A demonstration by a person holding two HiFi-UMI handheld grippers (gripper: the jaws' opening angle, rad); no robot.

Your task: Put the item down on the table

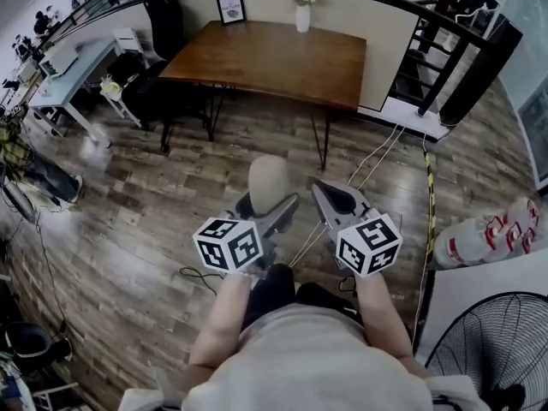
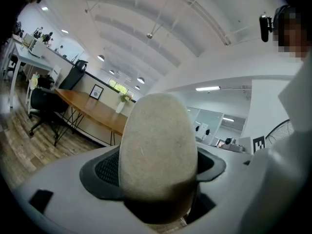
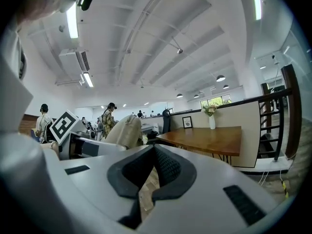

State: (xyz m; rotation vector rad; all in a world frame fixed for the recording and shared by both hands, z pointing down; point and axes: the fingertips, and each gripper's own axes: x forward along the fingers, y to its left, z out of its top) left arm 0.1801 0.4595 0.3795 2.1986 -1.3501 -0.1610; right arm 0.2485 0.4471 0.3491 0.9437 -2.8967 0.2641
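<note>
- Counts: one beige oval item [image 2: 157, 145], two grippers, one marker cube on each ( [image 1: 227, 244], [image 1: 369, 242]), one brown wooden table [image 1: 274, 58].
- On the table's far edge: one white vase with flowers [image 1: 302, 14], one framed picture [image 1: 231, 8].
- Left gripper [image 1: 267, 211]: jaws clamped on the item's lower end, one dark pad on each side of it.
- Right gripper [image 1: 324, 193]: jaws together, only a thin slit below the pads, nothing between them.
- Item's long axis runs along the left jaws. Its rounded free end sticks out past the tips, pointing forward toward the table.
- Item is held over the plank floor [image 1: 128, 212], just in front of the person, well apart from the table.
</note>
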